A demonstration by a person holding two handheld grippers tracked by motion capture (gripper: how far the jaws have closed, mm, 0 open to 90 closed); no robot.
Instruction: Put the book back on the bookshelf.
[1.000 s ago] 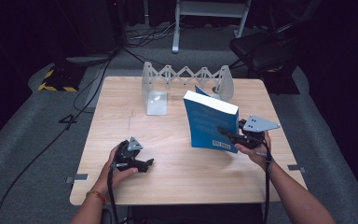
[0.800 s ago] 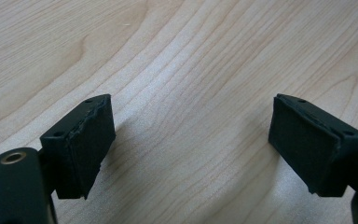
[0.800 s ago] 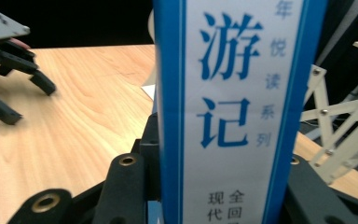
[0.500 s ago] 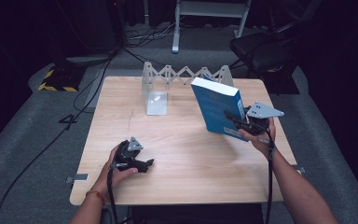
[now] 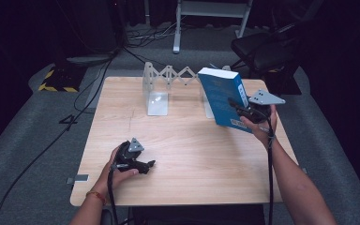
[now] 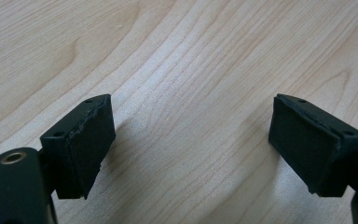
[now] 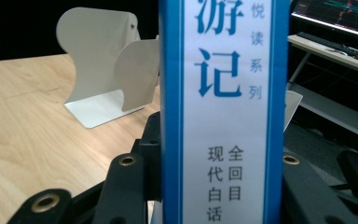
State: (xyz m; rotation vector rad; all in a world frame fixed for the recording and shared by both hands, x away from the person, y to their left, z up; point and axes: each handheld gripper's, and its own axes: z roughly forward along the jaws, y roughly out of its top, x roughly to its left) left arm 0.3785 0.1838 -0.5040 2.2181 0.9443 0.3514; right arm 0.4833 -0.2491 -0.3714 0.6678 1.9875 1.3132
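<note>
At two o'clock above the desk (image 5: 187, 140), right claw (image 5: 236, 107) clenched on upright blue book (image 5: 222, 96), left claw (image 5: 149, 165) released at seven o'clock, resting on wood

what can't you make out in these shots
- Right gripper pads: hidden behind the blue book in the right gripper view.
- Book spine: title cut off by the top and bottom edges in that view.
- Book cover print: too small in the high view.
- Expandable bookend rack: far end hidden behind the book.

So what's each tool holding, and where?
The right tool clamps the blue book across its spine, lifted off the table. The left tool holds nothing.
</note>
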